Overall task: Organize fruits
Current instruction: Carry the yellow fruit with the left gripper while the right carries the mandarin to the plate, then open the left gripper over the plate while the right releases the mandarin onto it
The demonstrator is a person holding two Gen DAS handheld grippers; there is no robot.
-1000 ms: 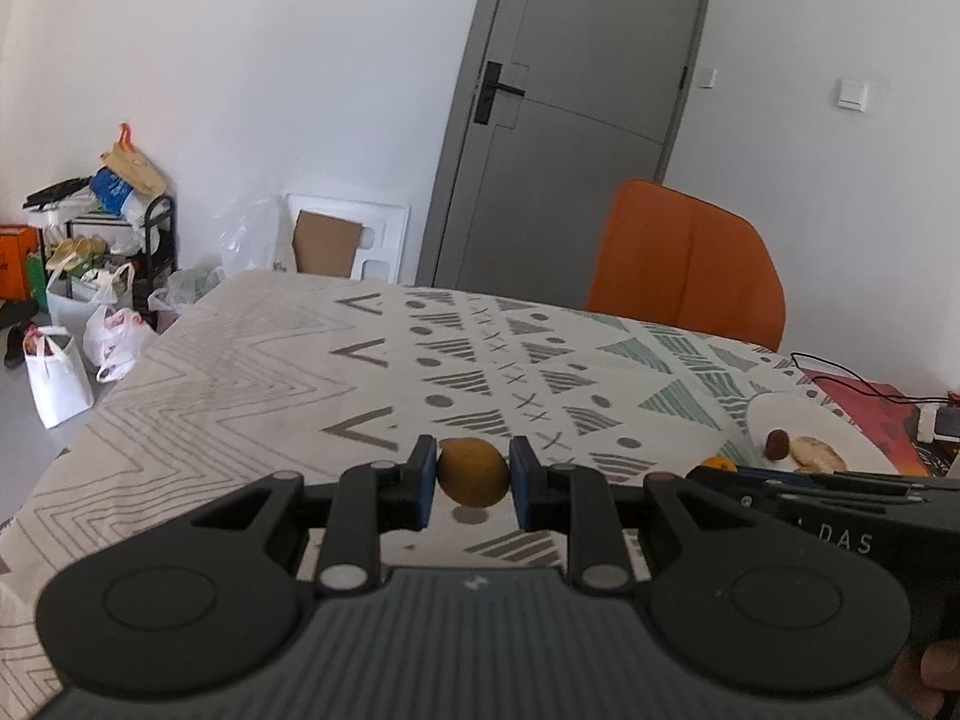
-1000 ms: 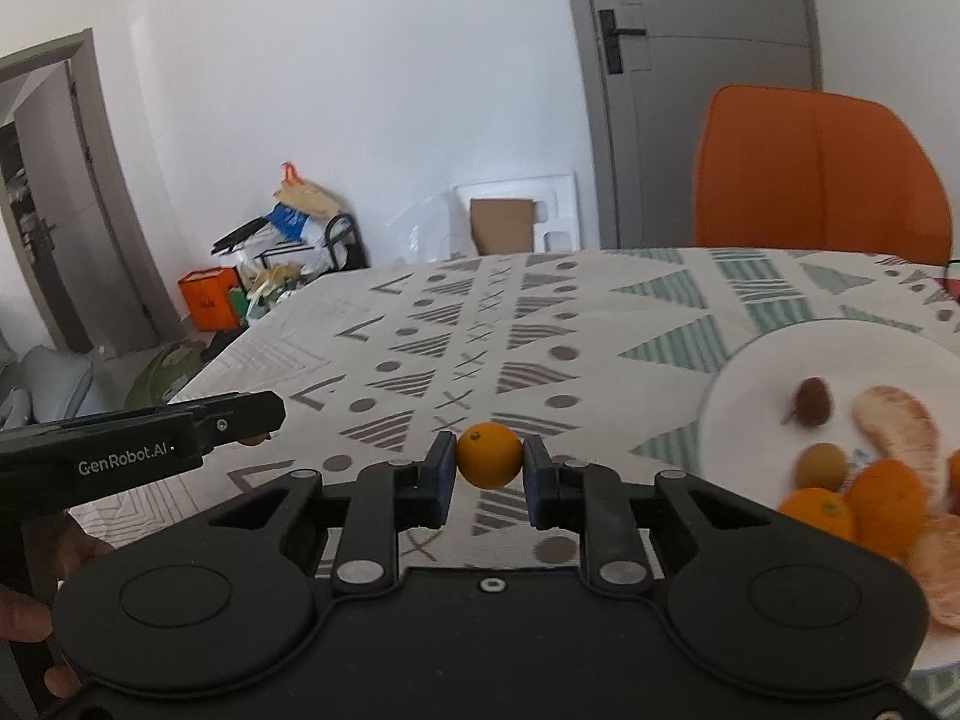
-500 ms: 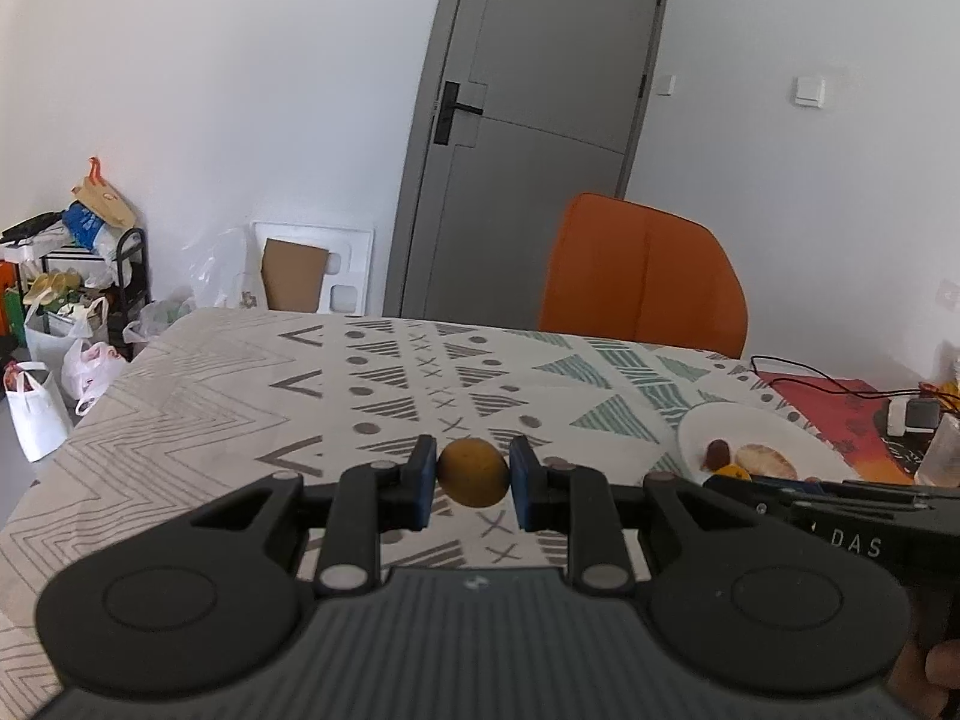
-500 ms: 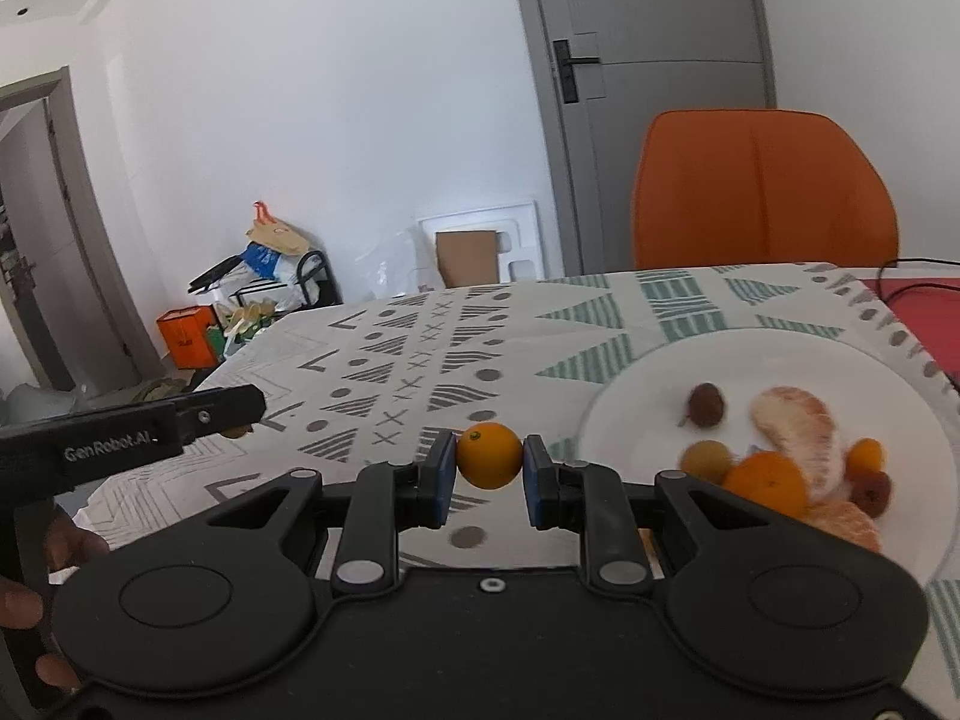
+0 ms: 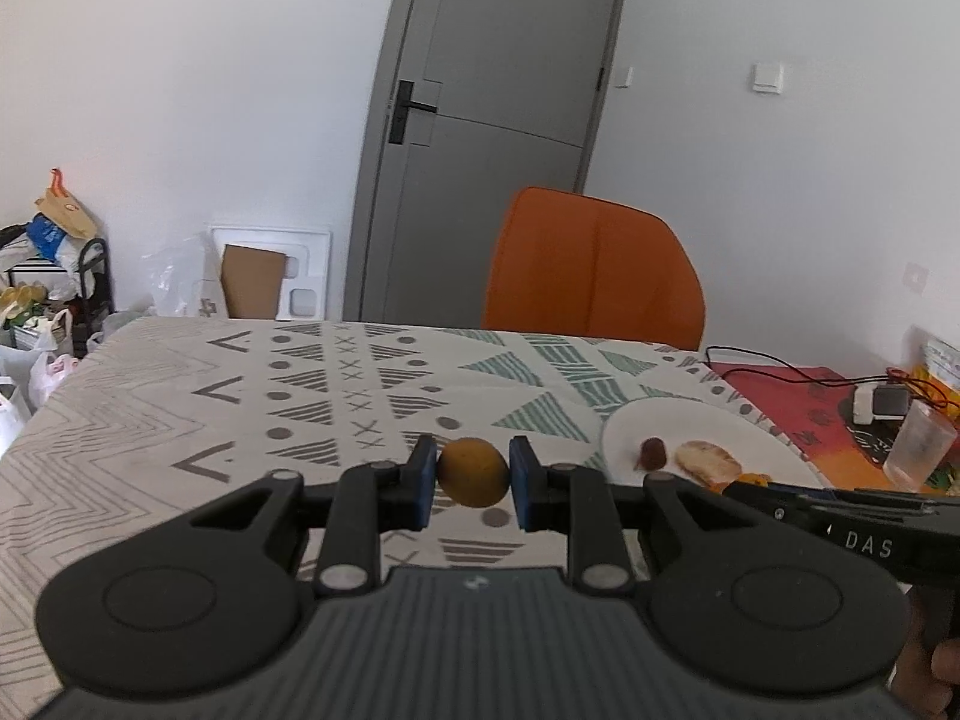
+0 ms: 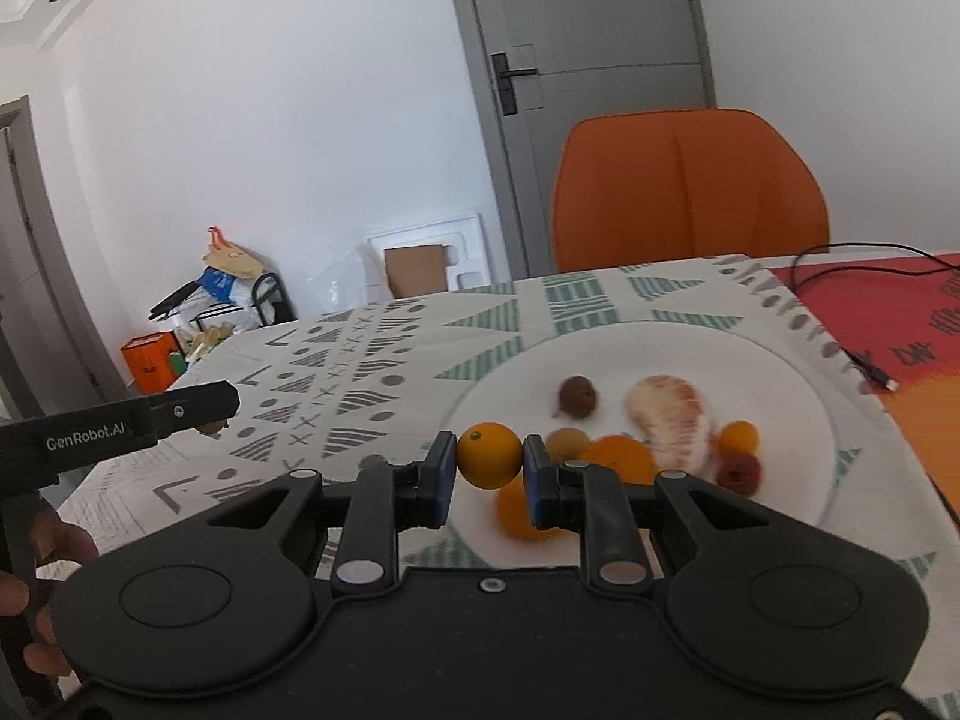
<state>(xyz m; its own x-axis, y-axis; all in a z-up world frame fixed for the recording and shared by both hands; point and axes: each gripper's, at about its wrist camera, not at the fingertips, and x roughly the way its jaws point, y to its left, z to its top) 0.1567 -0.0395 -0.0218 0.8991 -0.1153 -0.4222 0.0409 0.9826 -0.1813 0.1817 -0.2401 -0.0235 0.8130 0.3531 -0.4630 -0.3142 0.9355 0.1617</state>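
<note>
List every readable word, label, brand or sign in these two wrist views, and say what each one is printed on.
"GenRobot.AI": white print on the side of the left gripper, seen in the right wrist view.
"DAS": white letters on the side of the right gripper, seen in the left wrist view; more may be cut off.
Dark lettering on the red mat: too blurred to read.
Packaging at the left wrist view's right edge: too small to read.

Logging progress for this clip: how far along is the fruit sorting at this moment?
Well under way. Done: several fruits already lie on the white plate, including a peeled citrus and a brown fruit. In hand: the right gripper clamps a small orange over the plate's near edge; the left gripper clamps a dull yellow fruit above the tablecloth. Left: both need setting down; no other loose fruit shows on the cloth.
</note>
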